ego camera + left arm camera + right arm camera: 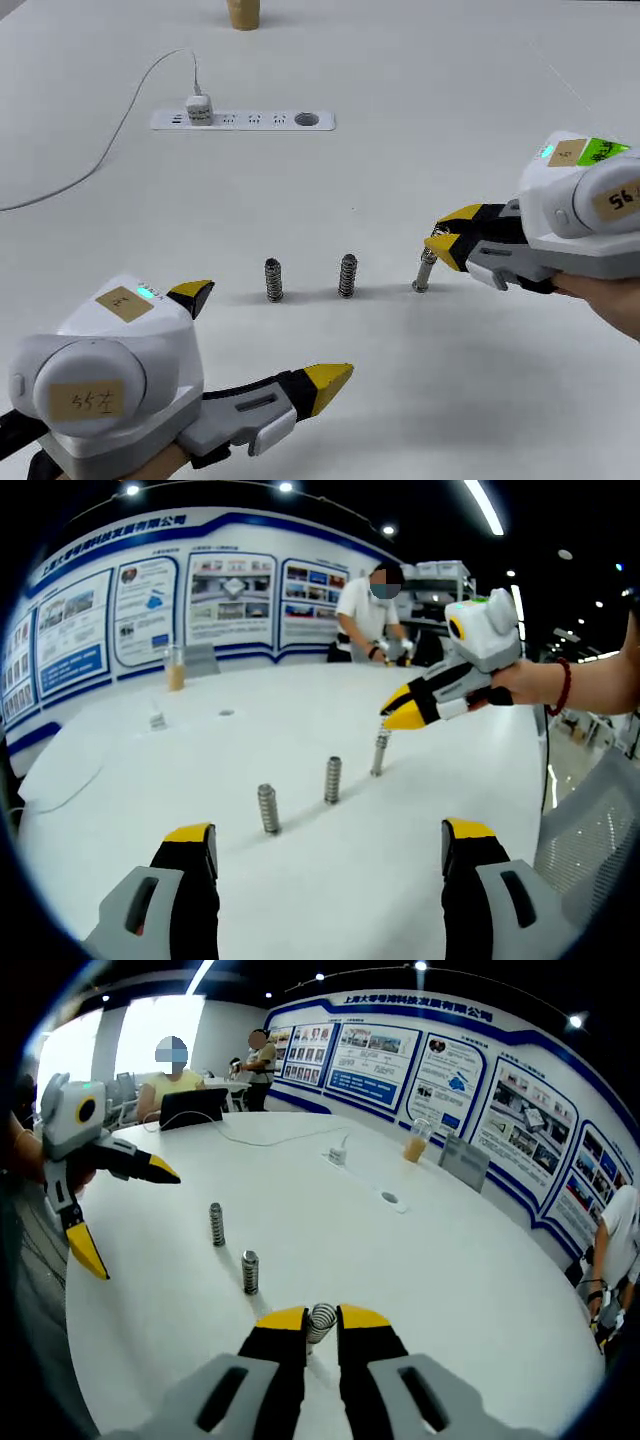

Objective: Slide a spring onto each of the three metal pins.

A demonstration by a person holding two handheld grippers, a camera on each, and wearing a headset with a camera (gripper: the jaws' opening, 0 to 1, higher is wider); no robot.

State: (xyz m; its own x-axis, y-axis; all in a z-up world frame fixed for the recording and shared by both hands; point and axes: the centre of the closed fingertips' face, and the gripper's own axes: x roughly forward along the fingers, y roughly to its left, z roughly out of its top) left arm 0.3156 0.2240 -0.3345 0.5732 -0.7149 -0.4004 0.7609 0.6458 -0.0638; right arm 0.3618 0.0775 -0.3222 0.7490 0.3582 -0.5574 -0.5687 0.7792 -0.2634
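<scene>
Head view: my left gripper [262,338] hovers low and near me over the white table [420,90], jaws spread wide and holding nothing. My right gripper [441,234] comes in from the right, its jaws clenched on the third spring [428,258]. That spring sits on the upper part of the right-hand pin [421,285], which leans slightly; the pin's foot is on the table. To its left, the middle pin [347,275] and the left-hand pin [273,280] stand upright, each with a spring already around it. Farther back lies a power strip [243,120] with a charger [199,108] plugged in. At the far edge I see the base of a cup [243,13].

Left gripper view: my own yellow-tipped jaws stand wide apart at the bottom, nothing between them. Ahead, the three pins run in a row. The right gripper [392,712] pinches the farthest spring [380,750]. The cup [176,667] stands well back on the table and holds an amber liquid.

Right gripper view: the jaws are nearly together on the spring [321,1324], seen end-on between the tips. Beyond stand the middle pin [250,1271] and the farthest one [216,1223]. The left gripper [126,1215] gapes at the left. The clear cup [415,1143] has orange drink in its lower part.
</scene>
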